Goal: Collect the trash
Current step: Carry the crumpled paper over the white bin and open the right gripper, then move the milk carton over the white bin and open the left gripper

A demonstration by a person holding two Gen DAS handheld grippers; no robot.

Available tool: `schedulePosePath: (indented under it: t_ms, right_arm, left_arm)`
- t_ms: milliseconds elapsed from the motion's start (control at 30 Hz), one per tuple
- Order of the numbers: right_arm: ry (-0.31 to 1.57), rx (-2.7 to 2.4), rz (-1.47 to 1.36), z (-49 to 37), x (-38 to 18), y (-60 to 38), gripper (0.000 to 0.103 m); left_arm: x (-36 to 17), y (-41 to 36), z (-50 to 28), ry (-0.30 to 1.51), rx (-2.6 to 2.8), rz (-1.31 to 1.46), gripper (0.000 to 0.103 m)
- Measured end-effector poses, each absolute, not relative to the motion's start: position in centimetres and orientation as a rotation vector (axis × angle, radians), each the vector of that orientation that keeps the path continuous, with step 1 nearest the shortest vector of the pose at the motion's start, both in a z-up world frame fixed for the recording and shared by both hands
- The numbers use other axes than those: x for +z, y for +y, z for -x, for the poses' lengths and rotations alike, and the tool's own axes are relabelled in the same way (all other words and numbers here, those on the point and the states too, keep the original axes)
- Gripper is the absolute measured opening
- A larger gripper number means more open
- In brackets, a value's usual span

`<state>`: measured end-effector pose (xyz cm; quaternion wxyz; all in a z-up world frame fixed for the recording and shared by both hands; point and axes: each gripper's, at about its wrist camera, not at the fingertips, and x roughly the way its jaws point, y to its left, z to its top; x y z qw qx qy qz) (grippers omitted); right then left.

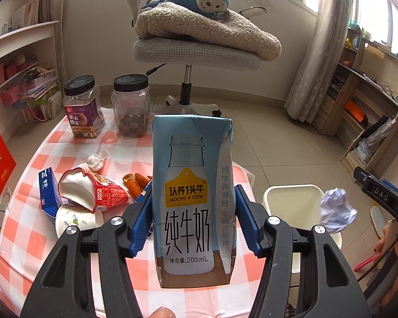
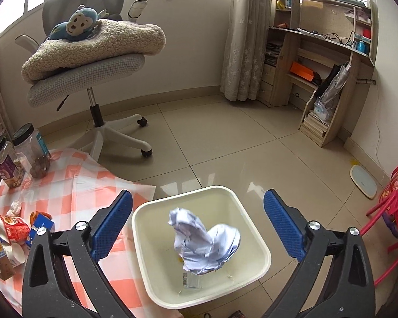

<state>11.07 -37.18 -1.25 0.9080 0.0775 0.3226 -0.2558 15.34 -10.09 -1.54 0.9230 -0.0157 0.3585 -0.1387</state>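
Behind everything you have the office chair (image 2: 92, 79) with a fleece blanket (image 2: 92, 47) folded on its seat and a blue monkey plush (image 2: 77, 25) on top. Nearer, your counter (image 1: 53, 238) wears an orange-and-white checked cloth, and just off its right edge sits the cream square bin (image 2: 254, 241) on the tiled floor. Your left claw (image 1: 192, 228) is pinching the milk carton (image 1: 192, 185) upright, its blue pads pressed to the carton's two narrow sides, lifted above the near part of the counter. Your right claw (image 2: 197, 225) is spread wide above the bin, touching nothing; the crumpled pale blue paper ball (image 2: 204, 241) shows between its fingers, over the bin's opening, and whether it is in the air or resting on the bottom cannot be told. At the far edge of the counter stand two black-lidded clear jars, one with a purple label (image 1: 83, 108) and one holding brown round pieces (image 1: 131, 106). Left of the carton lies the remaining litter: a torn red snack bag (image 1: 92, 190), a blue box (image 1: 49, 190), a paper cup (image 1: 77, 220) on its side, orange wrappers (image 1: 135, 182) and a small white tissue wad (image 1: 95, 161).
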Motion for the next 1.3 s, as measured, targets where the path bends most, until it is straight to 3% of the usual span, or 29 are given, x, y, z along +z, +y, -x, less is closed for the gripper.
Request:
schedulePosePath:
  t_ms: [767,800,867,1300]
  right_arm:
    - [0.579,-0.670,-0.376,-6.6,0.5,-47.5,0.096]
    - [0.575,-0.674,-0.380,-6.3,0.5,-47.8,0.096]
    - [0.566,-0.682,-0.382,-6.2,0.6,-47.9,0.096]
    - [0.560,-0.653,-0.257,-7.8,0.7,-43.2,0.096]
  left_arm:
    - [-3.1,-28.0,-16.0,0.847,-0.519,0.014,0.058]
    - [-3.2,-28.6,-16.2,0.858,-0.533,0.017,0.059]
    - [-3.3,-29.5,-16.7,0.877,-0.543,0.016,0.076]
    - [-0.8,-24.2,-16.1,0.686,-0.363,-0.063,0.082]
